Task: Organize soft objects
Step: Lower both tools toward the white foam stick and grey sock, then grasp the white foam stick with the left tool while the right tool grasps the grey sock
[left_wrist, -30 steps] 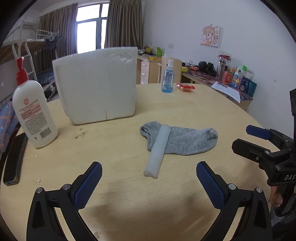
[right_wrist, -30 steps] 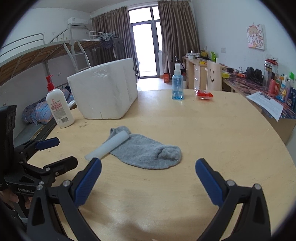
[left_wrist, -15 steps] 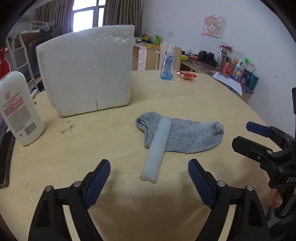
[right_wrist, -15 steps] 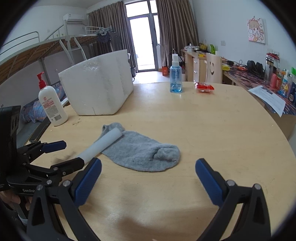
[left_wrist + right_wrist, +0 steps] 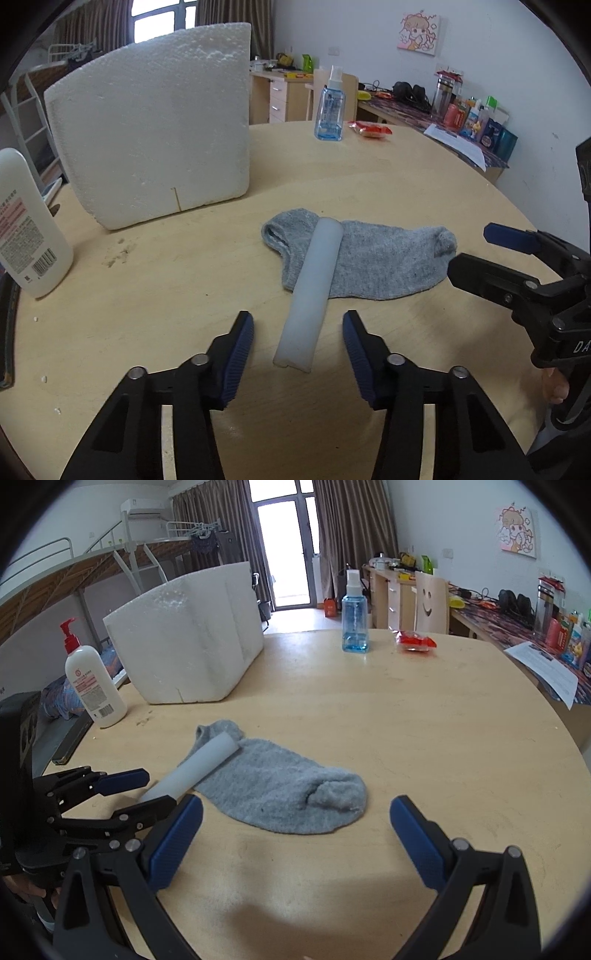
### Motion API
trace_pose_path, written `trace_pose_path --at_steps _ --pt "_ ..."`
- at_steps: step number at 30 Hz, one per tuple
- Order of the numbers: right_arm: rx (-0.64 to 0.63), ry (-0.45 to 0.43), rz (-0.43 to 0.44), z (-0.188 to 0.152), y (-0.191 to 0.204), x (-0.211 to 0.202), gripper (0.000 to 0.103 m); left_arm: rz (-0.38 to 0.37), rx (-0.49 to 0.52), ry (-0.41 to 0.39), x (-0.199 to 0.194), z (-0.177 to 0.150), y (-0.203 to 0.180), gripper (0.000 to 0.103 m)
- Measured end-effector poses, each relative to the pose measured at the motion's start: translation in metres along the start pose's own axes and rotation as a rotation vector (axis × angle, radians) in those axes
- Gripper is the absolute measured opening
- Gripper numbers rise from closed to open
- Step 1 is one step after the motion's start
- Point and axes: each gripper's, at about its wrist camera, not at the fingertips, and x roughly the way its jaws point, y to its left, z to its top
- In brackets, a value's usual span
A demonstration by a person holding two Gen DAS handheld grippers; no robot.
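Note:
A grey sock (image 5: 376,258) lies flat on the round wooden table (image 5: 184,295). A white foam stick (image 5: 314,288) lies across its cuff end, its near end pointing at me. My left gripper (image 5: 298,330) is open, its jaws either side of the stick's near end, not touching it. In the right wrist view the sock (image 5: 280,786) and the stick (image 5: 199,764) lie ahead. My right gripper (image 5: 295,834) is open and empty just in front of the sock's toe. The left gripper (image 5: 144,790) shows at the stick's end.
A white foam box (image 5: 155,129) stands behind the sock at the left. A white lotion bottle (image 5: 26,229) stands at the far left edge. A blue spray bottle (image 5: 329,110) and a red packet (image 5: 371,130) sit at the back. The right gripper (image 5: 495,254) is at right.
My left gripper has moved forward to the foam stick's near end and its jaws have narrowed around it. My right gripper has crept closer to the sock's toe.

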Motion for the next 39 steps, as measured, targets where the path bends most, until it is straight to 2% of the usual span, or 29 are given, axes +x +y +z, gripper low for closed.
trace_pose_path --at_steps 9,12,17,26,34,38,39 --pt "-0.004 0.025 -0.003 0.005 0.004 0.009 0.102 -0.013 0.023 0.026 0.005 0.001 -0.002 0.038" --pt "-0.016 0.028 -0.003 0.007 0.008 0.011 0.102 -0.01 0.025 0.03 0.005 0.001 -0.001 0.026" --pt "-0.031 0.052 -0.004 0.007 0.012 0.019 0.102 -0.003 0.075 0.028 0.006 0.0 -0.008 0.016" --pt "-0.058 0.082 -0.017 0.007 0.017 0.026 0.102 -0.068 0.033 0.007 0.001 0.001 0.002 0.012" --pt "-0.096 0.093 -0.049 0.009 0.024 0.031 0.102 -0.12 -0.002 -0.071 -0.018 0.0 0.014 0.012" --pt "-0.111 0.121 -0.073 0.01 0.026 0.039 0.092 -0.121 -0.036 -0.07 -0.018 -0.001 0.023 0.012" --pt "-0.111 0.131 -0.082 0.01 0.025 0.041 0.085 -0.123 -0.046 -0.067 -0.018 -0.002 0.026 0.012"
